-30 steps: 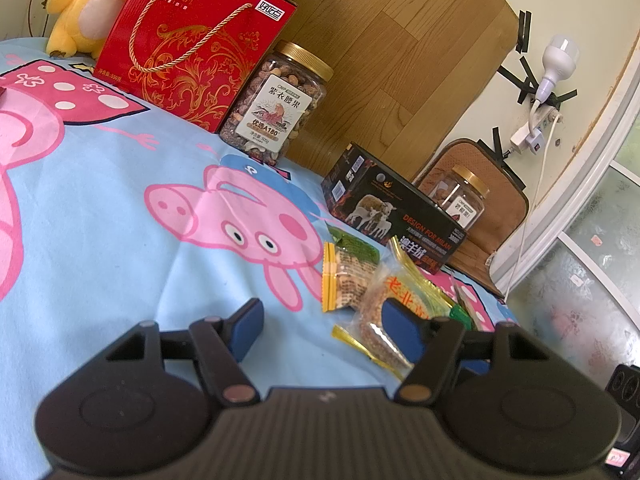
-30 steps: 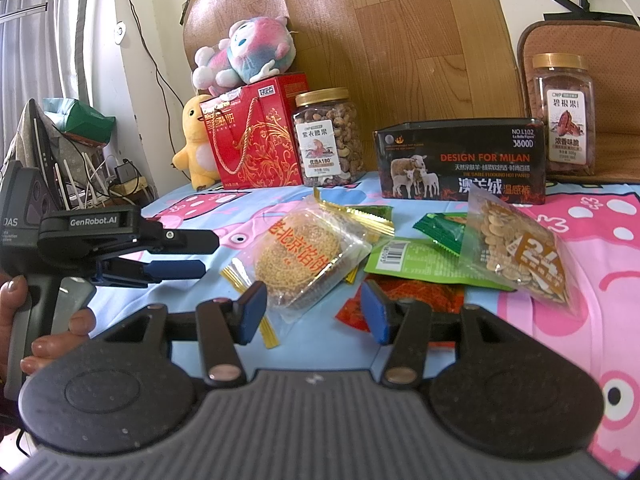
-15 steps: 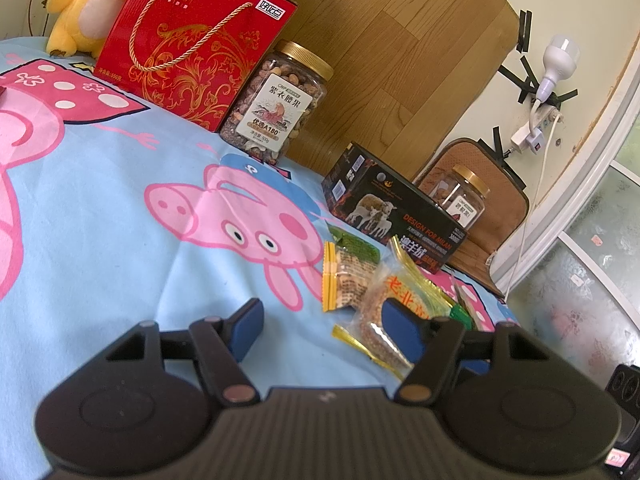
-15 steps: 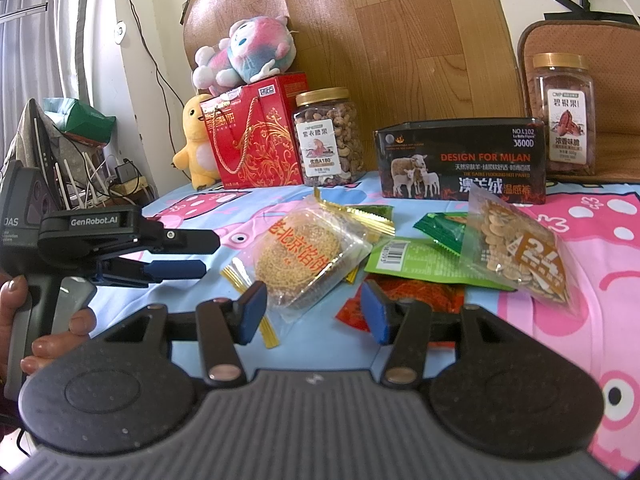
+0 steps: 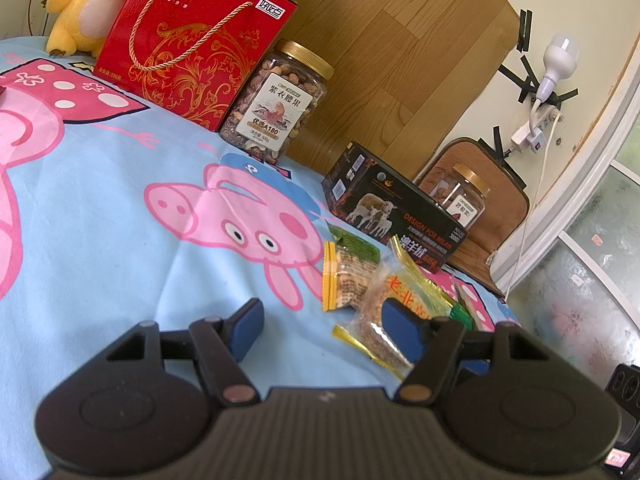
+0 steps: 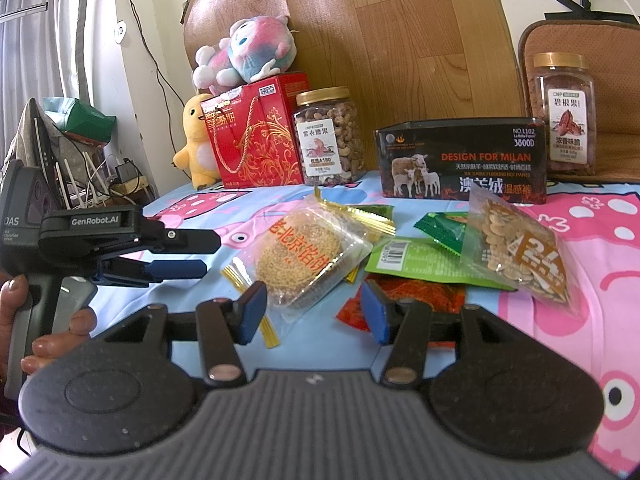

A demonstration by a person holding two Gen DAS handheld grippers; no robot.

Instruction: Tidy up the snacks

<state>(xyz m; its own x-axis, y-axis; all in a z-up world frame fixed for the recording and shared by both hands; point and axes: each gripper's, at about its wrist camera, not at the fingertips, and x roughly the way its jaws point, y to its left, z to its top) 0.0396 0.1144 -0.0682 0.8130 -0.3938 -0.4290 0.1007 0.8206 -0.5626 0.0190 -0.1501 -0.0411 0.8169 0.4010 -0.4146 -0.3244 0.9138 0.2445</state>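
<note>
While both grippers are hovering empty above the cartoon-print sheet (image 6: 600,240), the step in hand looks like choosing a first packet from the loose heap near the sheet's middle. Along the far edge, against the wooden board (image 6: 400,40), the big containers are standing in a row: the red gift box (image 6: 256,136), the nut jar (image 6: 330,136) and the black tin (image 6: 460,160). In front of the tin the snacks are lying in an overlapping pile: the seed packet (image 6: 516,248) leaning over the green packet (image 6: 424,268), the round cake packet (image 6: 308,256) towards the left, the red packet (image 6: 416,296) nearest.

The right gripper (image 6: 314,312) is standing spread wide, gripping nothing, its pads flanking the cake packet's near corner. The left gripper (image 5: 324,332) is likewise released, beside that same packet (image 5: 384,312). I would be taking the cake packet first, since it is lying on top and free, pinching its crimped seam rather than the brittle cake.
</note>
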